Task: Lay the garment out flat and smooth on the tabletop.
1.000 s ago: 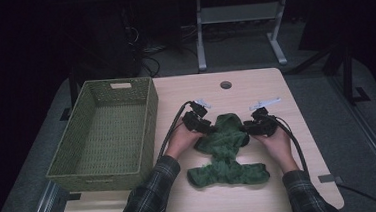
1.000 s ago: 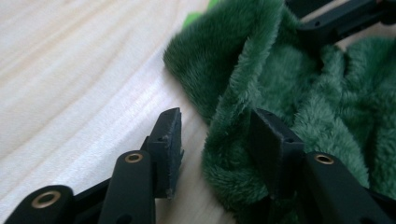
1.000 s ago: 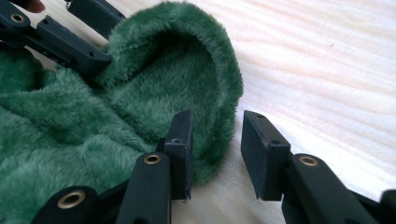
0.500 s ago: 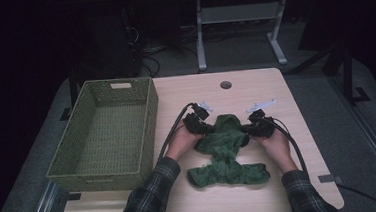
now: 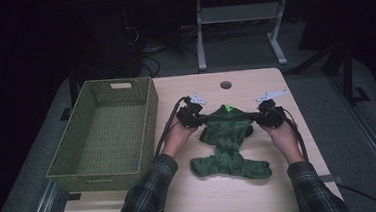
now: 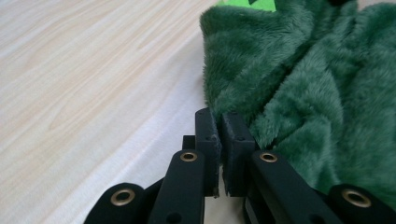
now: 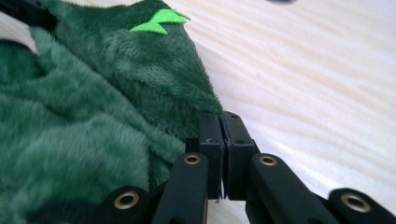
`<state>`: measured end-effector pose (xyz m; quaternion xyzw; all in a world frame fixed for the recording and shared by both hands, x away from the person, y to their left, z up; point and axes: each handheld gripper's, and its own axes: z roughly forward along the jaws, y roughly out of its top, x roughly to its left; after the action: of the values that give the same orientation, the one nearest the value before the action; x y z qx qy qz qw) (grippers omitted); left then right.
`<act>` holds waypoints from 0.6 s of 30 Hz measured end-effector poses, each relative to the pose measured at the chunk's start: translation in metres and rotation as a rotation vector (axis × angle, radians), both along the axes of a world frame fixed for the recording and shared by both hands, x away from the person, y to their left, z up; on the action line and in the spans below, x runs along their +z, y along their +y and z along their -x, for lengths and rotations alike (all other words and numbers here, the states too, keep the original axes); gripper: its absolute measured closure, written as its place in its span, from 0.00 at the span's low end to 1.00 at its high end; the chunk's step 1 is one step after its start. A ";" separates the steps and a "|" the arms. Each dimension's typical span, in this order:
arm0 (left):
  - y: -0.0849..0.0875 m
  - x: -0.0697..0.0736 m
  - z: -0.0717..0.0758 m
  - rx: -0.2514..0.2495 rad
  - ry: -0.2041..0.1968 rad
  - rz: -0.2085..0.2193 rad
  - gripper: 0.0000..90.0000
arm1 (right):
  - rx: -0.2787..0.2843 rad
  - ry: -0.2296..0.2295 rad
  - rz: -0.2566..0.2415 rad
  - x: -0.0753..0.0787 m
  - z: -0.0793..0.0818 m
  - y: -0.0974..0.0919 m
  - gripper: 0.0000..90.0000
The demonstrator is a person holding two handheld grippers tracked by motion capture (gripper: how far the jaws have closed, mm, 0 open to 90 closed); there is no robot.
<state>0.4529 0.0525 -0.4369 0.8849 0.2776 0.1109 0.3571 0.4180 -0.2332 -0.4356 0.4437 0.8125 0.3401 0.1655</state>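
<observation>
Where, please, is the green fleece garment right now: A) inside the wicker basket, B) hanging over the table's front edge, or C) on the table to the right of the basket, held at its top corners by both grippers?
C: the green fleece garment lies on the table beside the wicker basket, with the left gripper and right gripper pinching its upper corners.

Plaid flannel sleeves (image 5: 147, 199); black jaws with brass-ringed holes, grey plates, black cables (image 5: 165, 130)

Light wooden table (image 5: 262, 191): wicker basket (image 5: 105, 132) left, green plush garment (image 5: 229, 148) centre.
</observation>
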 end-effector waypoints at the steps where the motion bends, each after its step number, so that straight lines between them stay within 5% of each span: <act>1: -0.002 -0.004 -0.003 0.001 0.003 -0.008 0.96 | -0.003 0.016 -0.001 -0.004 -0.002 -0.002 0.98; 5: -0.010 -0.020 -0.014 0.001 0.020 -0.048 0.97 | -0.020 0.072 -0.007 -0.019 -0.009 -0.009 0.98; 9: -0.013 -0.027 -0.018 0.007 0.017 -0.051 0.95 | -0.024 0.072 0.018 -0.025 -0.012 -0.009 0.98; 15: -0.010 -0.020 -0.018 0.029 0.022 -0.052 0.75 | -0.026 0.063 0.043 -0.027 -0.012 -0.003 0.88; 18: -0.004 -0.009 -0.018 0.053 0.019 0.008 0.68 | -0.035 0.038 -0.002 -0.014 -0.008 -0.010 0.80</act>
<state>0.4704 0.0486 -0.4457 0.8770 0.3046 0.1107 0.3549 0.4259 -0.2430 -0.4493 0.4645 0.8072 0.3293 0.1555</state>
